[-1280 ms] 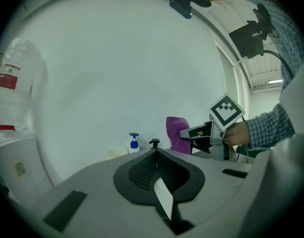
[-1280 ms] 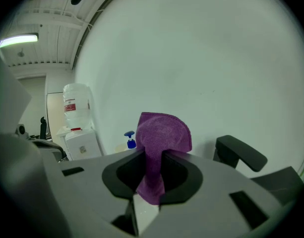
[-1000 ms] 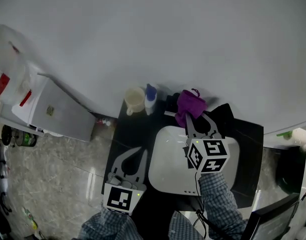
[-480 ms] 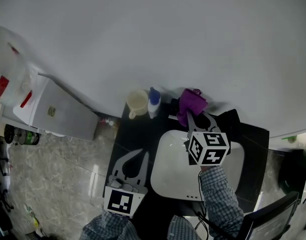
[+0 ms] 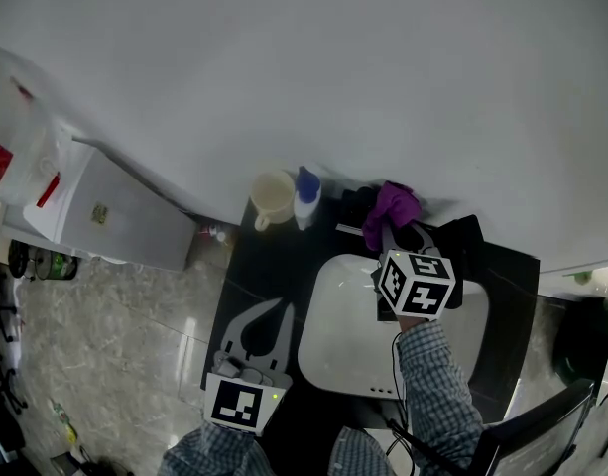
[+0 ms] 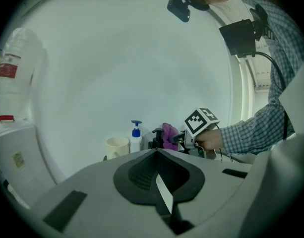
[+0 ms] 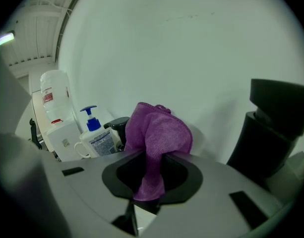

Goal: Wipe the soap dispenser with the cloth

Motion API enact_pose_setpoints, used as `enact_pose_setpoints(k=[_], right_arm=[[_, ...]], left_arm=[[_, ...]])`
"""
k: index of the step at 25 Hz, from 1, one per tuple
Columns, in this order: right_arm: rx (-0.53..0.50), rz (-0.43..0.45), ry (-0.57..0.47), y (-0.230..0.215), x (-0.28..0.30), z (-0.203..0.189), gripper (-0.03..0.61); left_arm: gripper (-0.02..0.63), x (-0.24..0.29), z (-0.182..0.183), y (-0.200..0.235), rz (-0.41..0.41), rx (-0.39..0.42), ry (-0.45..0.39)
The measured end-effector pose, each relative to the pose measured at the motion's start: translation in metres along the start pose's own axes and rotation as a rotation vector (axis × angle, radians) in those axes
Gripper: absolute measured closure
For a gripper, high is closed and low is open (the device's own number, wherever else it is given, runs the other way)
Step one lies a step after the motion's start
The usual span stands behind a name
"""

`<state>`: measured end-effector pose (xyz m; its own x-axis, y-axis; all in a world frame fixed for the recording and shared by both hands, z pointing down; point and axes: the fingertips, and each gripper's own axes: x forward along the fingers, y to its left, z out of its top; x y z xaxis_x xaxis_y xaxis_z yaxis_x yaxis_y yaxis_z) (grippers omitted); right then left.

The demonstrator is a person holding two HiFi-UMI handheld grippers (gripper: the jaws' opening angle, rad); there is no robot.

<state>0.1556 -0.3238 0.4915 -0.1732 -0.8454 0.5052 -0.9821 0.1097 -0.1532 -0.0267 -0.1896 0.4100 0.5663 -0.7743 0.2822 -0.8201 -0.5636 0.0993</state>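
- The right hand-held gripper (image 5: 398,234) is clamping the purple cloth (image 7: 159,133). The cloth is passing between the two jaws, bunching up above them and hanging a little below them.
- The person, in a checked sleeve (image 5: 437,385), is holding this hand-held gripper over the back edge of the white sink (image 5: 333,350).
- The cloth is sitting just to the right of the black soap dispenser (image 7: 117,124). In the right gripper view its left edge is overlapping the pump head, but I cannot tell whether the two are touching.
- The black soap dispenser is standing upright at the back of the dark bench (image 5: 254,266), between the cloth and a white bottle (image 5: 304,198) with a blue pump.
- A cream mug (image 5: 271,198) is standing just to the left of the white bottle.
- The left hand-held gripper (image 5: 282,305) is hovering over the front left part of the bench, beside the sink and well apart from the black soap dispenser. Its jaws are pressing together at the tips, and nothing is lying between them.
- A tall black object (image 7: 278,128) is standing to the right of the cloth.
- A white cabinet (image 5: 115,224) is standing on the floor to the left of the bench.
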Motion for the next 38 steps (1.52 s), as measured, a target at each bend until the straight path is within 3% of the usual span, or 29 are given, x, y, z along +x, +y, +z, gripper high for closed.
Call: enact_pose_setpoints(k=[13, 21, 38], right_arm=[[-0.019, -0.044, 0.118, -0.022, 0.012, -0.053, 0.505], [-0.068, -0.037, 0.127, -0.021, -0.008, -0.048, 0.503], [-0.144, 0.020, -0.083, 0.020, -0.055, 0.052, 0.503]], left_arm=[[0.612, 0.003, -0.007, 0.000, 0.010, -0.012, 0.013], [0.612, 0.001, 0.000, -0.002, 0.002, 0.005, -0.002], [0.612, -0.007, 0.024, -0.006, -0.013, 0.010, -0.052]])
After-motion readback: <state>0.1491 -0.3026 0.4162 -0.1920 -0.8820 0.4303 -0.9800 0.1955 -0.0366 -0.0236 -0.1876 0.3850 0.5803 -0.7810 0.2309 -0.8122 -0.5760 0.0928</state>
